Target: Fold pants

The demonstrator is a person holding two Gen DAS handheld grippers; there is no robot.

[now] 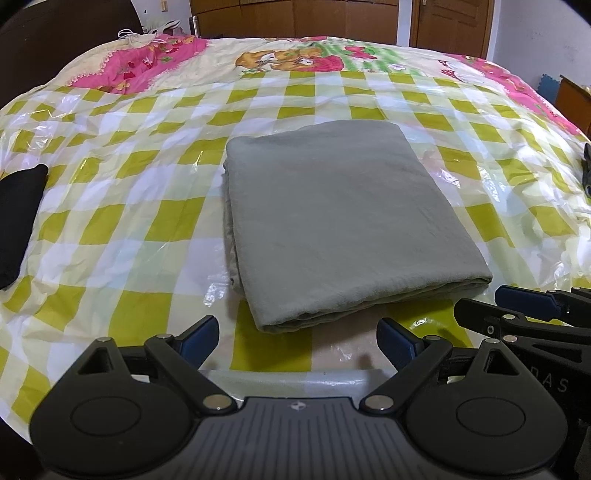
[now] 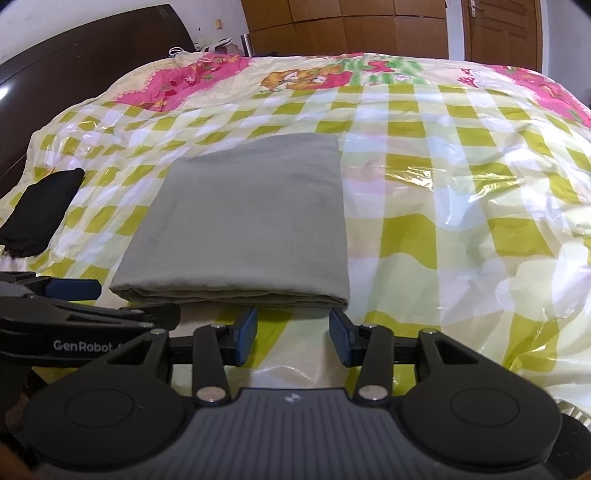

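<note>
Bedding covered nearly everything in both views: a quilt (image 1: 314,70) with pink cartoon panels ran along the far side of the bed, and over it lay a clear, glossy plastic sheet (image 1: 122,206) printed in yellow-green and white checks, wrinkled and catching the light. A dark headboard (image 2: 85,55) stood at the left, and brown wooden wardrobes (image 2: 343,26) and a door (image 2: 502,29) lined the far wall.

The pants (image 1: 332,218), grey-green, sat on the checked sheet near the middle of the bed, folded into a thick, roughly square stack with several layers showing along the near edge and the left side. The top surface was smooth apart from faint creases. A black garment (image 1: 18,221) lay well apart from them at the left edge of the bed.

The left gripper (image 1: 297,341) sat just short of the stack's near edge, its blue-padded fingers (image 1: 199,338) spread wide with nothing between them and not touching the cloth. The right gripper (image 2: 293,334) was also spread, less widely, its blue pads (image 2: 245,334) just below the near right part of the folded edge; whether the tips touched the fabric could not be told. The two tools were side by side, each one's black linkage showing at the edge of the other's view, and the lettering "GenRobot" was readable on the left gripper's side in the right wrist view.
</note>
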